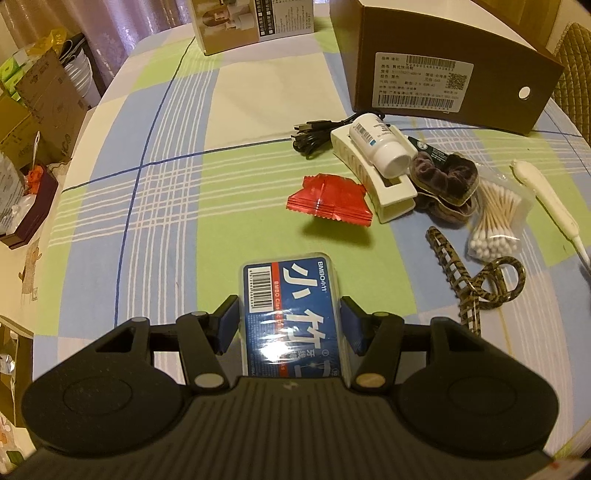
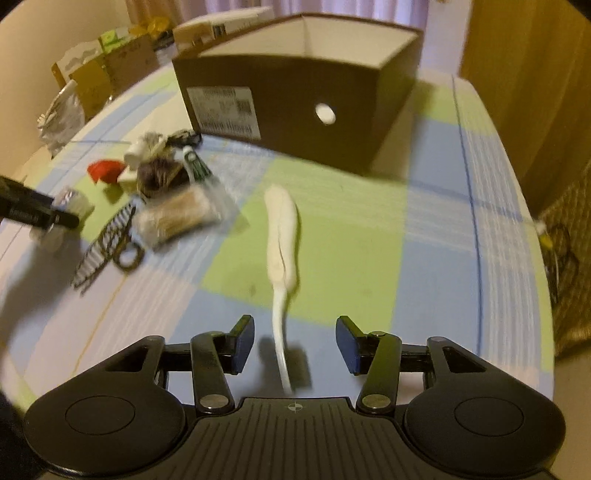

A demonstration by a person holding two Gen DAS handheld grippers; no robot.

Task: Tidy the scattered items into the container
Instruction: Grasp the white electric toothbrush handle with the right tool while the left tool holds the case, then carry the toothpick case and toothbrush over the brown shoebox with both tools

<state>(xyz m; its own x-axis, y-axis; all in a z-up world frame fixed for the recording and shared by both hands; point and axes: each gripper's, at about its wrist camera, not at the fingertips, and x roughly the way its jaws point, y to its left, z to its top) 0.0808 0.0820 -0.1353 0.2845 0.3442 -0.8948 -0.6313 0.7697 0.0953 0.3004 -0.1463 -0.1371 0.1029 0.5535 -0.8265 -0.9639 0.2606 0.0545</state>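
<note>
My left gripper (image 1: 290, 325) is shut on a blue floss box (image 1: 290, 295), with a pad against each side. The open brown shoebox (image 1: 443, 66) (image 2: 295, 92) stands at the far right of the table. In front of it lie a red packet (image 1: 328, 201), a white claw clip (image 1: 373, 173) with a white pill bottle (image 1: 380, 147) on it, a black cable (image 1: 317, 134), a purple scrunchie (image 1: 447, 181), bagged cotton swabs (image 1: 495, 221) and a leopard-print clip (image 1: 476, 280). My right gripper (image 2: 295, 343) is open; the thin stem of a white tool (image 2: 280, 229) runs between its fingers.
A printed carton (image 1: 255, 22) stands at the table's far edge. Cardboard boxes and bags (image 1: 33, 110) crowd the floor left of the rounded table edge. A woven chair back (image 1: 576, 74) sits behind the shoebox. Checked cloth (image 2: 424, 240) to the right of the white tool is bare.
</note>
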